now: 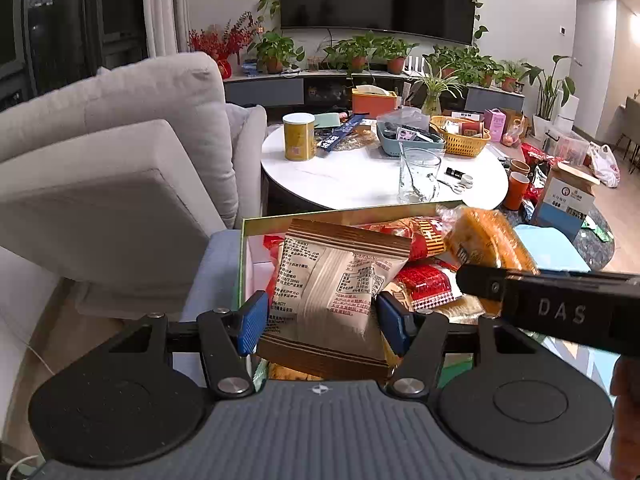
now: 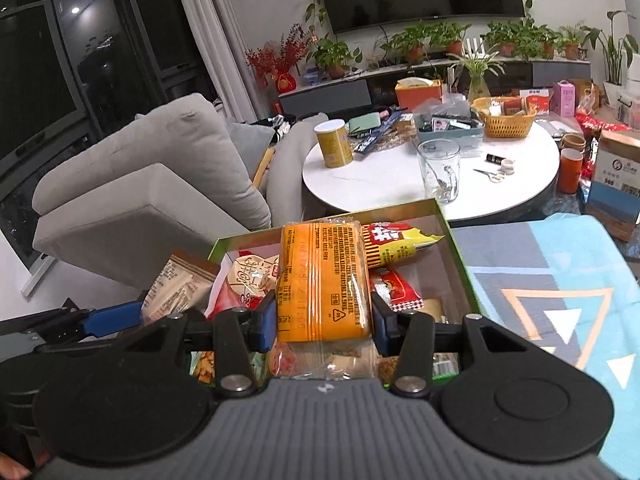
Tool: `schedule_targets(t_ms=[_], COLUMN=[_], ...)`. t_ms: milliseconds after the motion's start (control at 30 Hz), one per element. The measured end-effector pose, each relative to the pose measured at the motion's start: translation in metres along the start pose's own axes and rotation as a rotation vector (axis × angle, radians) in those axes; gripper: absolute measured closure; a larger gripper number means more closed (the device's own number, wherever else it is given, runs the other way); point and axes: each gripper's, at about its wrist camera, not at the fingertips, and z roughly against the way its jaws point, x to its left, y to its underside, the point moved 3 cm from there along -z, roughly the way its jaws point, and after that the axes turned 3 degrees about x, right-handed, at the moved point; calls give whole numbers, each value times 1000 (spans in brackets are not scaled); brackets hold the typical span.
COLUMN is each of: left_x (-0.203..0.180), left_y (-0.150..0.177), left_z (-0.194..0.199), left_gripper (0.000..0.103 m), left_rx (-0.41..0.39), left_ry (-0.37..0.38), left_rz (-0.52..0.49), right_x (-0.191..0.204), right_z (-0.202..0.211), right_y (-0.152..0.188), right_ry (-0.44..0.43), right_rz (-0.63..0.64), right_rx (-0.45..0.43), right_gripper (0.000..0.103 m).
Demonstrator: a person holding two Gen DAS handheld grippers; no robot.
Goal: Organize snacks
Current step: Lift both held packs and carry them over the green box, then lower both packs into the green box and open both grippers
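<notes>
My left gripper (image 1: pixel 322 322) is shut on a cream snack packet with brown striped ends (image 1: pixel 336 288), held above a green-rimmed box (image 1: pixel 242 264) full of snacks. My right gripper (image 2: pixel 325 322) is shut on an orange wrapped packet (image 2: pixel 322 280), over the same box (image 2: pixel 456 244). In the left wrist view the right gripper's black finger (image 1: pixel 520 286) crosses from the right with the orange packet (image 1: pixel 486 240) in it. In the right wrist view the left gripper's blue pad (image 2: pixel 110 318) and the cream packet (image 2: pixel 180 284) show at the left. Red and yellow packets (image 2: pixel 396 242) lie in the box.
A round white table (image 1: pixel 360 180) stands beyond the box with a yellow can (image 1: pixel 299 136), a glass jug (image 1: pixel 418 176), a blue tray and a yellow basket (image 1: pixel 460 136). A grey sofa (image 1: pixel 120 160) is at the left. A blue patterned cloth (image 2: pixel 560 288) lies right of the box.
</notes>
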Motion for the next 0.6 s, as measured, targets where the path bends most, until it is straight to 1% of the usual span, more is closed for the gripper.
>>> schedule_targets(t_ms=[200, 333, 600], left_x=[6, 6, 6], left_y=[-2, -1, -1], left_z=[-22, -33, -49], left_gripper=[47, 47, 47], left_rx=[7, 22, 42], left_ry=[1, -11, -8], left_rz=[38, 41, 37], right_x=[-3, -3, -5], right_z=[-18, -27, -36], right_y=[1, 1, 4], right_ry=[-5, -6, 7], right_rz=[-11, -13, -16], right_rx=[29, 42, 55], right_gripper=[48, 48, 48])
